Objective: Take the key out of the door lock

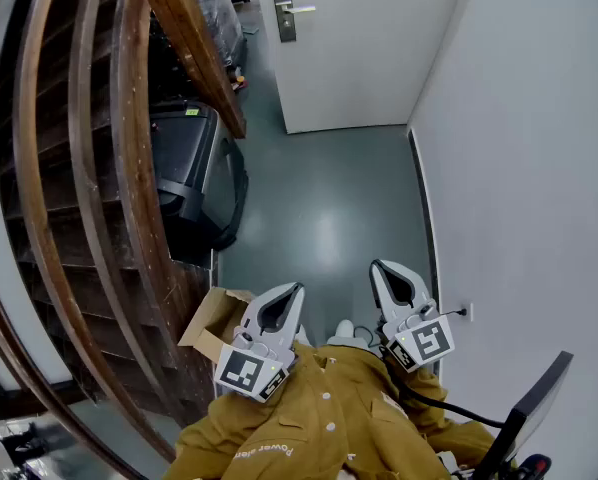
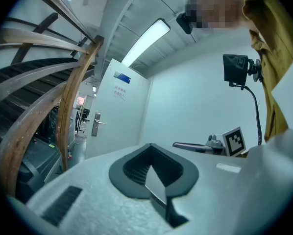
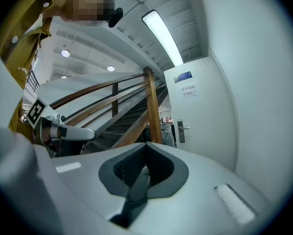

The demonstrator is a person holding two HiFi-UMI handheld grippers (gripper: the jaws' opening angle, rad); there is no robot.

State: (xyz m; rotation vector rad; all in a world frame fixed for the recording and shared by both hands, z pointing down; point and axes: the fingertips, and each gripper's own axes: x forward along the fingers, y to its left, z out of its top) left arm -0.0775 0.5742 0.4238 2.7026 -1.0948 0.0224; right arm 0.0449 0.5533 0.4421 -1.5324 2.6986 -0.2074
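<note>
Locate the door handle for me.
In the head view, the door handle sits top centre on the white door, just right of the wooden stair rail.

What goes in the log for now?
left gripper: shut, empty | right gripper: shut, empty | door: closed, far ahead | key: too small to see

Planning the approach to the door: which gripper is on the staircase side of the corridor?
The left gripper, beside the cardboard box by the wooden staircase; the right gripper is by the white wall.
</note>
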